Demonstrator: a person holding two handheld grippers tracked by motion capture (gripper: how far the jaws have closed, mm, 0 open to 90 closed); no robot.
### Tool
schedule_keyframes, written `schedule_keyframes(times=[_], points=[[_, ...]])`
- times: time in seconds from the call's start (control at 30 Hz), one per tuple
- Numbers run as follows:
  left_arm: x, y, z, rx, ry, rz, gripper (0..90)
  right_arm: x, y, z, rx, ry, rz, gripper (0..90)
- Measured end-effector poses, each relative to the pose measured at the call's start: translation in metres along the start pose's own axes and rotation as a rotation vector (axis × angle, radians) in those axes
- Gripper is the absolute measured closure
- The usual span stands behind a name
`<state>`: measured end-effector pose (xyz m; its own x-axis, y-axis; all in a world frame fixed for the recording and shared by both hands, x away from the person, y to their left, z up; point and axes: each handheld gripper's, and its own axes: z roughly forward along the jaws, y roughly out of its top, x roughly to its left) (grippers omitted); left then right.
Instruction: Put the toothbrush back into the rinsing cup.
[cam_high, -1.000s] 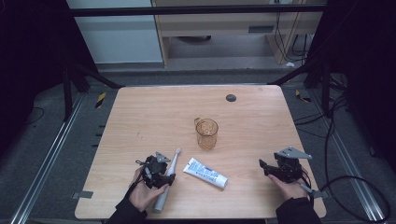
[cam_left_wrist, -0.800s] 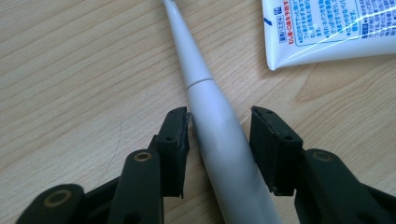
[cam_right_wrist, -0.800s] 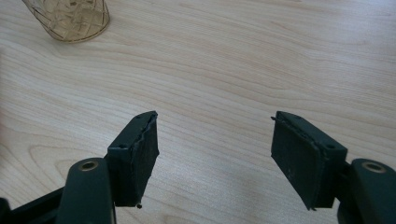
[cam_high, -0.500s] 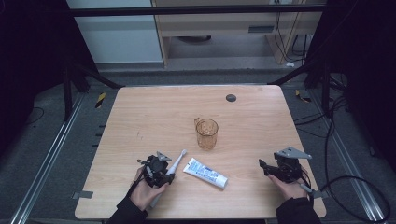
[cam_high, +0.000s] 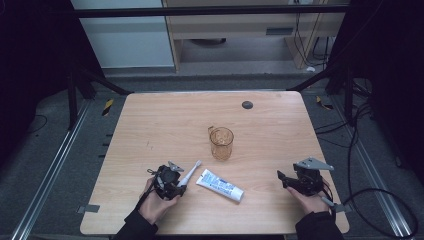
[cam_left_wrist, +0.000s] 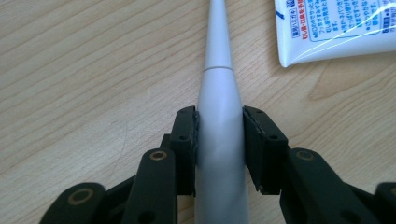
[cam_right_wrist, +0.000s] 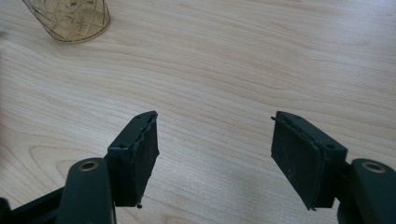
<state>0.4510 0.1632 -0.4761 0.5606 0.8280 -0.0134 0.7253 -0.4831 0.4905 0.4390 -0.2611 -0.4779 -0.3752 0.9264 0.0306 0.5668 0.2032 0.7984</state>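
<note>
Gripping the white plastic electric toothbrush (cam_left_wrist: 218, 140) low on its thick handle, left gripper (cam_left_wrist: 218, 135) has just been closing its jaws, with the handle between them; in the left gripper view both black pads now sit flush against the handle's sides, about half shut. Toothbrush lies flat on the pale wood-grain counter (cam_high: 165, 130), near the front-left corner.

Key relation: the brush's long axis runs straight out along the gripper's own line, the slim neck tapering away from the jaws toward the amber patterned glass mug (cam_high: 221, 143) at counter centre. In the high view the brush head (cam_high: 197, 163) points up and to the right, roughly mug-ward. Any lift will likely swing a long unsupported length ahead of the grip.

White toothpaste tube with blue print (cam_high: 220, 185) lies flat just right of the brush, close but apart, angled across.

Right gripper (cam_right_wrist: 215, 149) rests at the front-right of the counter, jaws spread wide, bare wood between them, nothing held. It is well apart from the brush; the left hand (cam_high: 155, 205) is clearly the nearer.

Small dark round disc (cam_high: 247, 105) sits near the far edge.
</note>
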Motion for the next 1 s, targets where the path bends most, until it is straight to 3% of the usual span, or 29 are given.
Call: schedule_keyframes(times=[0.17, 0.27, 0.43, 0.7, 0.9, 1.0], points=[[0.002, 0.001, -0.001, 0.013, -0.01, 0.001, 66.2, 0.0, 0.0, 0.0, 0.004, 0.004, 0.006, 31.8], [0.007, 0.001, -0.002, 0.019, -0.045, -0.008, 66.3, -0.001, 0.0, 0.0, 0.002, -0.001, -0.003, 31.9], [0.008, 0.001, -0.01, -0.014, -0.047, -0.007, 66.4, -0.001, 0.0, 0.0, 0.0, -0.001, -0.003, 32.0], [0.018, 0.004, -0.04, -0.151, -0.031, -0.023, 66.5, -0.001, 0.0, 0.0, 0.0, -0.001, -0.002, 32.1], [0.025, 0.008, -0.058, -0.215, -0.019, -0.035, 66.5, -0.001, 0.0, 0.0, 0.0, -0.002, 0.001, 32.2], [0.028, 0.015, -0.072, -0.284, 0.012, -0.035, 66.5, -0.001, 0.0, 0.0, -0.005, -0.007, -0.002, 32.2]])
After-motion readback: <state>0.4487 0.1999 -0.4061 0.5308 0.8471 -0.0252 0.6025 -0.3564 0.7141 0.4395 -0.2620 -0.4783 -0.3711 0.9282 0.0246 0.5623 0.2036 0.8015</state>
